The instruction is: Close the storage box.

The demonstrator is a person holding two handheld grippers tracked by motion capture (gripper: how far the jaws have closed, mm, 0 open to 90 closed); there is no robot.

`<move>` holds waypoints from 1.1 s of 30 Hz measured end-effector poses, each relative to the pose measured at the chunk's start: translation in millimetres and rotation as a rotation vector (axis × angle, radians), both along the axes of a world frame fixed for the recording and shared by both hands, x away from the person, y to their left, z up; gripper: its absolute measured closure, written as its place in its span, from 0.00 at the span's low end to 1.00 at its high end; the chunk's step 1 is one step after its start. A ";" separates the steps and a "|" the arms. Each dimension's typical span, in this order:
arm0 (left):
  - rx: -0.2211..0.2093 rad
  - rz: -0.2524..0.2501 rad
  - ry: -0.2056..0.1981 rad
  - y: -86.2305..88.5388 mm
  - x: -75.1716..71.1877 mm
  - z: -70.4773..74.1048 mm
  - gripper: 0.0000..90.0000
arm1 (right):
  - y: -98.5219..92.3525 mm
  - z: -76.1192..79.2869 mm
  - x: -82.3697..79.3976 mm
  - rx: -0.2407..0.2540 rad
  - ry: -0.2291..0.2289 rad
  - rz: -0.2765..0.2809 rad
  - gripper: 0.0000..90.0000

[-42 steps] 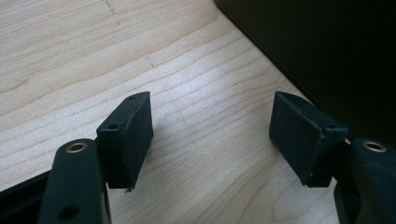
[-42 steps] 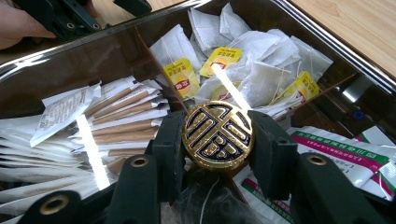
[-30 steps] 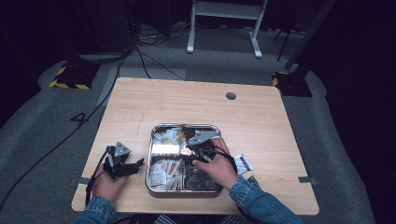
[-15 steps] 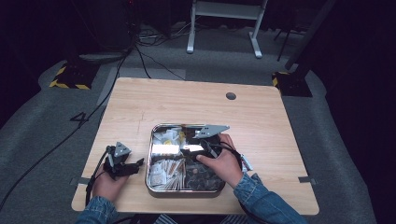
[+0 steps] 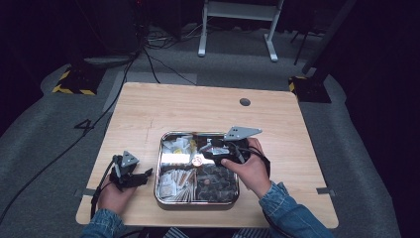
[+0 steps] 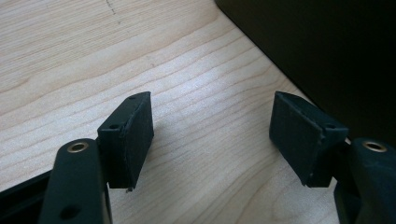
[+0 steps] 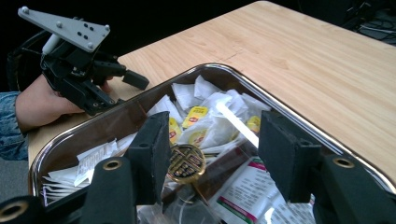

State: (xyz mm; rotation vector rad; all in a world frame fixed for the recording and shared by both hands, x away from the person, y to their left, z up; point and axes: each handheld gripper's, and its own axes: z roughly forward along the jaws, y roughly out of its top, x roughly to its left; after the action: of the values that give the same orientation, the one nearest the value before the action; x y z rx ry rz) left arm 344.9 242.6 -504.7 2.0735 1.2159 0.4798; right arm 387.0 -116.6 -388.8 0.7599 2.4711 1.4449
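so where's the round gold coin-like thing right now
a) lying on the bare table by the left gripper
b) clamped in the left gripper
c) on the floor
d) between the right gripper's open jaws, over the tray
d: in the right gripper view the round gold piece sits between the spread jaws of the right gripper, above the packets in the metal tray; the pads stand apart from one another, and the jaws have just been opening.

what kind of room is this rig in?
Likely a lab or studio set up for recording, not a home: dark surroundings, cables trailing over grey carpet, hazard-striped stand feet, a lone wooden table with a metal tray.
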 end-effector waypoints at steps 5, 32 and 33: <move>-0.003 0.001 0.003 0.7 -0.2 0.0 0.33 | -19.5 4.6 1.7 0.014 -0.002 -0.030 0.50; -0.002 0.003 0.003 0.5 0.1 0.0 0.33 | -133.4 8.5 -5.2 0.113 -0.033 -0.192 0.45; -0.001 0.005 0.002 0.5 0.1 0.0 0.33 | -135.8 6.7 -5.6 0.113 -0.033 -0.202 0.45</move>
State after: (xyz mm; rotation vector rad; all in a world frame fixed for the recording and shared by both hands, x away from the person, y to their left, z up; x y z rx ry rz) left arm 345.0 243.1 -504.7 2.0716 1.2225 0.4792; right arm 381.4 -252.4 -382.0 0.9682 2.2304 1.5172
